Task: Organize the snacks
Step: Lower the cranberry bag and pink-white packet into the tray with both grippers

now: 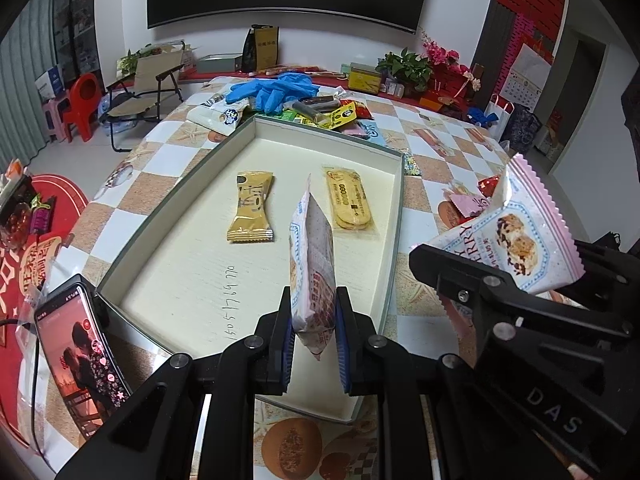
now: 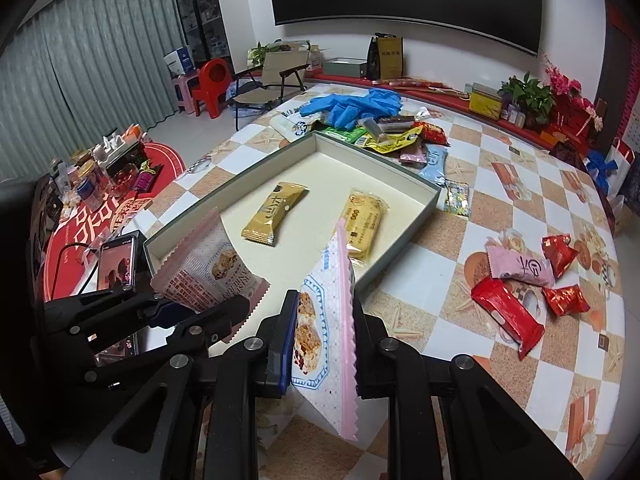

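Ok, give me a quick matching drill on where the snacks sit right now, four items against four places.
Items:
1. gold twist-end packet
2. blue gloves
3. long red packet
4. pink-edged cranberry pack

Places:
A. clamped in the right gripper
B. lying inside the tray
C. on the snack pile beyond the tray's far end
D. on the tablecloth, right of the tray

Pairs: 1-B, 2-C, 3-D, 4-A

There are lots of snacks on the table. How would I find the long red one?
Start at the big shallow cream tray with grey walls on the checkered table. Look to its right in the right wrist view, where a small bunch of packets lies on the tablecloth. The long red foil packet lies nearest the camera; it is flat and oblong, unlike the two small crumpled red wrappers and the pink packet.
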The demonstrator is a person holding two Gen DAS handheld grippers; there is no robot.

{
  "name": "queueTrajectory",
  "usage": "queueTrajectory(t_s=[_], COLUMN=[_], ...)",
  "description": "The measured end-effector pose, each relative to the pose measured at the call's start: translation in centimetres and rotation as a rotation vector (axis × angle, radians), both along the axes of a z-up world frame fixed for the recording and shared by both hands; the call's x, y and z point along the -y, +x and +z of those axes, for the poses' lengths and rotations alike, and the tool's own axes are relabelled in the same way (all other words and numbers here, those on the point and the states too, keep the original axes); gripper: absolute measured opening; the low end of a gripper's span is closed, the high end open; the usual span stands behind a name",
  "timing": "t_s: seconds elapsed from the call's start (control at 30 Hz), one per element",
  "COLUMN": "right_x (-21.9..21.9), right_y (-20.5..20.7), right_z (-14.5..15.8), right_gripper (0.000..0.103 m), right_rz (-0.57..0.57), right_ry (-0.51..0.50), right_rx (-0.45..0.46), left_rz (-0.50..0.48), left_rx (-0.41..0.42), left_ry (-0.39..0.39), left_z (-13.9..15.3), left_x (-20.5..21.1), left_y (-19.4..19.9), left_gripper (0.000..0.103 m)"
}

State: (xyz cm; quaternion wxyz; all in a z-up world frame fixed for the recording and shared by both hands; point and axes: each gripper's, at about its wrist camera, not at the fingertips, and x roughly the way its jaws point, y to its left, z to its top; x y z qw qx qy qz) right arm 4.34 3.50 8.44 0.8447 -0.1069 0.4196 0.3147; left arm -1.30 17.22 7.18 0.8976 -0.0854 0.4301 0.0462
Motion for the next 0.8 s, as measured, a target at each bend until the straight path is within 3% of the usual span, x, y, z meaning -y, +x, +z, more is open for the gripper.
queueTrajectory(t_s=[0.8], right_x=[-2.3], right_y=[1.9], right_z=[0.8], right_gripper=[0.023], right_rz=[0.007], right_ry=[-0.010], right_rx=[0.011], left_rz=[0.072], left_rx=[-0.022], left_ry=[-0.032], left_z=[0.0], left_x=[-3.8], left_y=[1.9], left_gripper=[0.019])
